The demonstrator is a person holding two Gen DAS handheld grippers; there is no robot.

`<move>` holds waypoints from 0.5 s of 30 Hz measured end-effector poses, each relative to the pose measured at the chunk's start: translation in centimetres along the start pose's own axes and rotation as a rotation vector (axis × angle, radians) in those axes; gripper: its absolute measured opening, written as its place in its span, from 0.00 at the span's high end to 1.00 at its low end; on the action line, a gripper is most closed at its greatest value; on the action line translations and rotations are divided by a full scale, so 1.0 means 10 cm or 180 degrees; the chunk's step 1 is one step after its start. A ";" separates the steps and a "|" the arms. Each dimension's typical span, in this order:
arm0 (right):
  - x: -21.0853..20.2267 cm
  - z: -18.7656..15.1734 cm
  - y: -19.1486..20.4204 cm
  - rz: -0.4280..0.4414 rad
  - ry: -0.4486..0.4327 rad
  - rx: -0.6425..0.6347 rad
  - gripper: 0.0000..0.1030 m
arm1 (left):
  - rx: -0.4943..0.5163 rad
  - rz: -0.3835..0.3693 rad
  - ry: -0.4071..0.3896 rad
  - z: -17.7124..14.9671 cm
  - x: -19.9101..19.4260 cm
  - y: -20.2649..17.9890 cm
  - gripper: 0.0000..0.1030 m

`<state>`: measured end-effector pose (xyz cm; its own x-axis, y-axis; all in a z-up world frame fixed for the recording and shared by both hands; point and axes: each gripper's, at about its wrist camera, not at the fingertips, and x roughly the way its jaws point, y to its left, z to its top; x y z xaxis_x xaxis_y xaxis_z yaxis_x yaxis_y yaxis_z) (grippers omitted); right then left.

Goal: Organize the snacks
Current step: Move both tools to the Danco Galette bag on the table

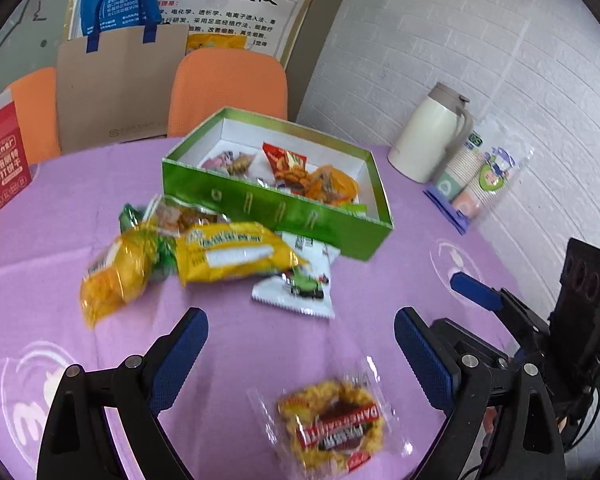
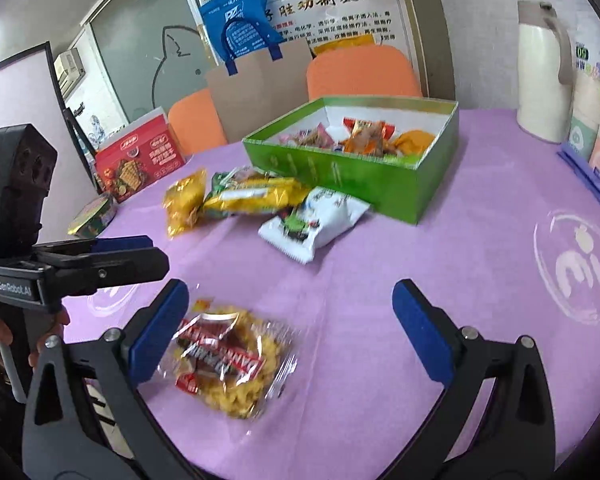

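A clear packet of yellow noodle snack [image 1: 332, 428] with a red label lies on the purple tablecloth [image 1: 40, 240], close in front of both grippers. My left gripper [image 1: 300, 332] hangs open just above and behind it. My right gripper [image 2: 290, 320] is open too. The same packet [image 2: 232, 360] lies between its fingers near the left pad [image 2: 160, 336], and the right pad is well clear of it. Further back stands an open green box [image 1: 276, 208] holding several snacks. In front of it lie a yellow packet [image 1: 236, 252], a white packet [image 1: 304, 276] and a yellow bag [image 1: 116, 276].
A cream jug [image 1: 428, 136] and a pack of paper cups [image 1: 480, 176] stand at the back right by the wall. On the left are a red cracker box [image 1: 0, 168] and a round tin [image 2: 92, 216]. A brown paper bag [image 1: 116, 88] and orange chairs [image 1: 228, 84] stand behind the table.
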<state>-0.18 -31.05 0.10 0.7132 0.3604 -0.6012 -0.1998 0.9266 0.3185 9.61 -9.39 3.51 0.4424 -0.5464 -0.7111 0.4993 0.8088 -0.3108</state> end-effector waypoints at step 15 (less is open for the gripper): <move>0.33 -0.58 0.43 0.0195 0.0587 -0.0323 0.10 | -0.0598 -0.0315 0.0271 -0.89 0.13 0.32 0.08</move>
<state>-2.56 -25.26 -4.77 0.5645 0.4213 -0.7098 -0.3122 0.9050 0.2889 5.18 -5.62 -4.02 0.3298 -0.6112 -0.7195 0.3859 0.7828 -0.4881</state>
